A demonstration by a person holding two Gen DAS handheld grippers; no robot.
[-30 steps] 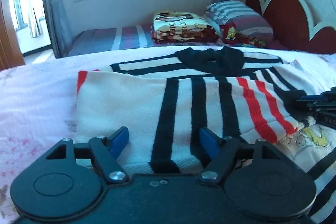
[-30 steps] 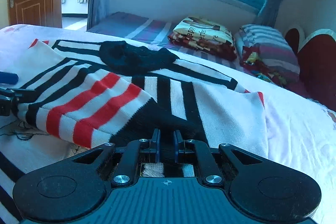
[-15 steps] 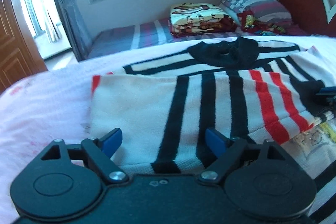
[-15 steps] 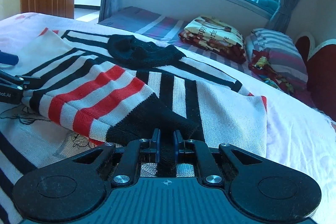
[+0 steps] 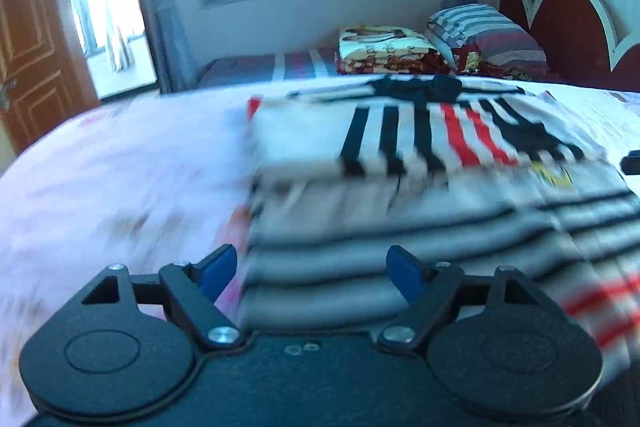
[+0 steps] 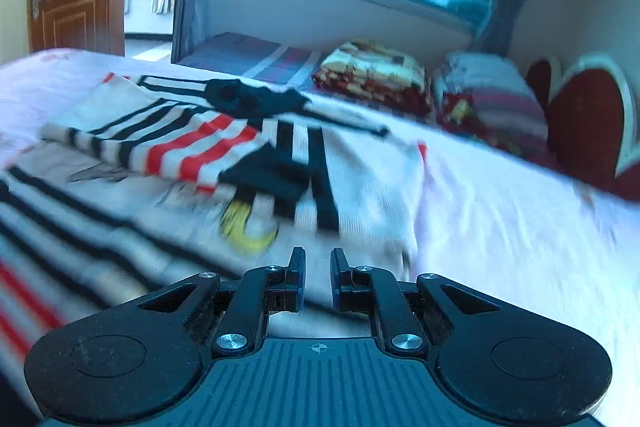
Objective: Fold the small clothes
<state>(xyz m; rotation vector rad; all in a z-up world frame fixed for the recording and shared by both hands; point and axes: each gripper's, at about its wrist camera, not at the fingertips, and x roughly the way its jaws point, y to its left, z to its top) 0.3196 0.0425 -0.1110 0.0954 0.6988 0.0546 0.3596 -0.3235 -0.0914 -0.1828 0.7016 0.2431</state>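
Pink bedsheet (image 5: 120,163) carries the striped sweater (image 6: 248,155); left claw (image 5: 310,269) wide, right claw (image 6: 318,277) narrow, both empty.

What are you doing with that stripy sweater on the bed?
A person with a gripper in each hand is folding the striped sweater on the pink bedsheet. Both sleeves already lie folded across its front. The left gripper is open and holds nothing. The right gripper has just been opening; its fingers stand slightly apart with no cloth between them. Both views are blurred.
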